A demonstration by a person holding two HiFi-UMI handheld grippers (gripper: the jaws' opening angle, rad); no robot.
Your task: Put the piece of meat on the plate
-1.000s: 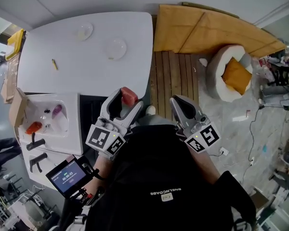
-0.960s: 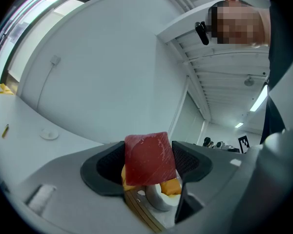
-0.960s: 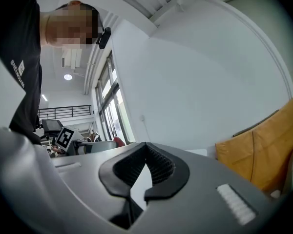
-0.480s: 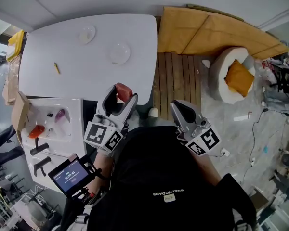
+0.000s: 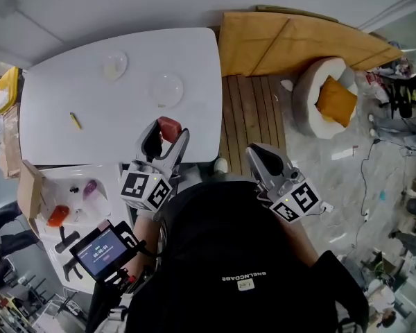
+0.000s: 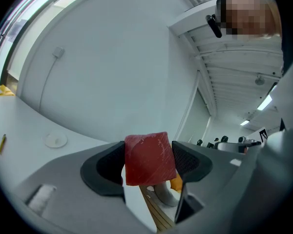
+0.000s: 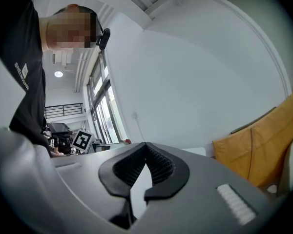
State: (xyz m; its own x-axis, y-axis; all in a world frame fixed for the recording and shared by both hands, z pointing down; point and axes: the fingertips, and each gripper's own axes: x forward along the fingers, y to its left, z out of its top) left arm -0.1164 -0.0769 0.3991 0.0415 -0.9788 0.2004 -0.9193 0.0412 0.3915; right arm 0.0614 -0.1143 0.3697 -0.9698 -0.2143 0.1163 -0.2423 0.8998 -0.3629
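Head view caught the left gripper (image 5: 166,132) reaching out over the near part of the table (image 5: 76,82), and it had the meat (image 5: 169,126)! The red block sat squarely between the jaws. They stood a fair way apart, just as wide as the block, with a ribbed pad pressed to each side. Left gripper view said the same, the meat filling the gap from pad to pad.

The plate (image 5: 166,89), clear and round, lay on the table farther in than the meat, a little apart from it. So the meat was near the plate but not yet on it.

A small dish (image 5: 115,66) sat on the table too, toward its far left. A yellow stick (image 5: 75,121) lay on the table's left side, well apart from both dishes.

The right gripper (image 5: 255,152) hung off the table's near right corner, beside the table and not over it. Right gripper view showed its jaws brought together, the tips meeting and nothing caught between them.

Wooden slats (image 5: 246,113) ran along the table's right edge, and past them a round bed (image 5: 312,96) held an orange cushion (image 5: 336,101). A white sink (image 5: 75,203) stood against the table's near left side. The person wore a black top (image 5: 236,255).
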